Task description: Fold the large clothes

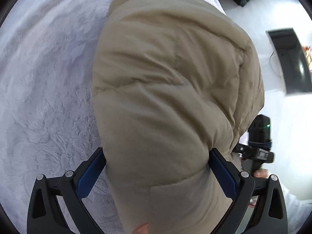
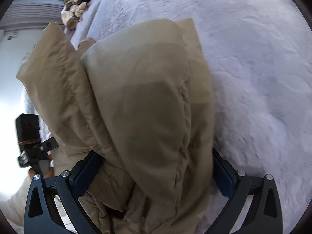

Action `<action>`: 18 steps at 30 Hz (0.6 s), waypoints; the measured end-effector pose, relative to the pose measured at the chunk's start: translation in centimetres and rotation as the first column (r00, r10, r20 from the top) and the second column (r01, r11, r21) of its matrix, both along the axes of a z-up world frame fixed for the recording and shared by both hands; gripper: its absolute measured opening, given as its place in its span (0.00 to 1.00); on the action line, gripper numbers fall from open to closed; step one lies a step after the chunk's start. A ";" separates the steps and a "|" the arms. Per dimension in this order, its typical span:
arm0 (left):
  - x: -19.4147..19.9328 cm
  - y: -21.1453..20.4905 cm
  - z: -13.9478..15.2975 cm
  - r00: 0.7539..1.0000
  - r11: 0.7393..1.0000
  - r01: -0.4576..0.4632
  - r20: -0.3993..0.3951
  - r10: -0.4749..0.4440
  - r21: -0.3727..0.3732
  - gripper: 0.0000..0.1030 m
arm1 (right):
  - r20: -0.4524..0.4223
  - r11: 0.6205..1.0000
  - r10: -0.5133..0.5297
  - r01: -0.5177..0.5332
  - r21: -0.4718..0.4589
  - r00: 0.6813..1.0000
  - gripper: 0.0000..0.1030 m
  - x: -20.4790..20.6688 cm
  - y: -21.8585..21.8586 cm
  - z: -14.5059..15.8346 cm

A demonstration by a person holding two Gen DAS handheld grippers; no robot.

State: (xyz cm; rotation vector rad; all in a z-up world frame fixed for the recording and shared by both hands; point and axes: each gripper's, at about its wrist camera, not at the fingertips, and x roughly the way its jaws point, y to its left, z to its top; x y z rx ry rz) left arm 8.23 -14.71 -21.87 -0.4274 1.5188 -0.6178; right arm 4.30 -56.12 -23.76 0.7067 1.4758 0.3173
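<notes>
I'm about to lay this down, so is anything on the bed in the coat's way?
Nothing visible: the beige puffer coat hangs over bare lilac bedspread. A small pile of pale clothes lies apart, at the far edge.

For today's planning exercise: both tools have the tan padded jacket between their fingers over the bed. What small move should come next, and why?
Probably draw the right tool back off the tan padded jacket. Its fingers stand wide apart, the jacket lies on the bed cover, and the left tool grips the other bulge.
</notes>
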 end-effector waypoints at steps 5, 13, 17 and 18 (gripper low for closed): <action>0.7 -0.1 -2.3 0.997 0.996 -0.037 -0.077 0.031 -0.079 0.99 | -0.005 0.994 0.004 -0.004 0.105 1.000 1.00 1.4 -0.1 -0.9; 1.0 -1.6 -3.1 0.989 0.993 -0.096 -0.121 0.088 -0.069 1.00 | -0.061 0.974 -0.048 0.061 0.219 0.997 1.00 3.8 1.3 -2.7; 0.5 -2.3 -1.9 0.993 0.994 -0.088 -0.090 0.082 -0.066 0.96 | -0.086 0.973 -0.038 0.056 0.225 0.996 0.99 3.8 1.2 -2.3; 0.3 -2.4 -1.5 0.993 0.994 -0.090 -0.080 0.084 -0.065 0.93 | -0.086 0.972 -0.033 0.052 0.227 0.996 0.97 4.0 1.2 -2.3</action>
